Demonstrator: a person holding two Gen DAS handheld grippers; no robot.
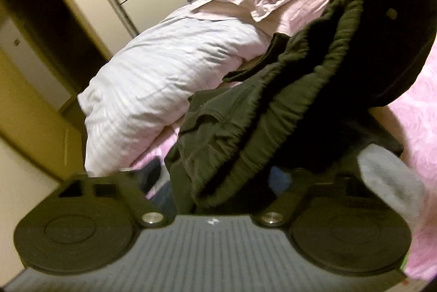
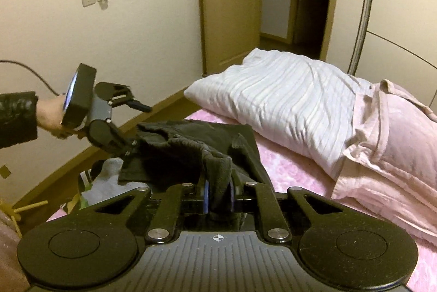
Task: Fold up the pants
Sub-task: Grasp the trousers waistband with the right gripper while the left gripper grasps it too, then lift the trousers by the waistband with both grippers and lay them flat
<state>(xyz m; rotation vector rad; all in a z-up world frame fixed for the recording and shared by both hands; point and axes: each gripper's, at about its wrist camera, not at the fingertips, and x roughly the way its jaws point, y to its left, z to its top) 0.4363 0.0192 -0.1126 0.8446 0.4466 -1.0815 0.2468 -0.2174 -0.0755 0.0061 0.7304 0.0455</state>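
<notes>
Up close, the left gripper (image 1: 218, 191) has dark soft fleece pants (image 1: 245, 111) bunched over its jaws; their state I cannot tell. Opposite, the right gripper (image 2: 218, 196) clamps the limp waistband above the pink bed (image 2: 295, 166); gripping the thick hem seems best.

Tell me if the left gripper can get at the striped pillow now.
Probably not cleanly: the dark pants drape across the left gripper, partly between it and the striped pillow.

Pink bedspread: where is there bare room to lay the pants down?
Free: the pink bedspread strip between the dark pants and the striped pillow. Crowded: the pink pillow side, and the bed edge beside the left tongs.
</notes>
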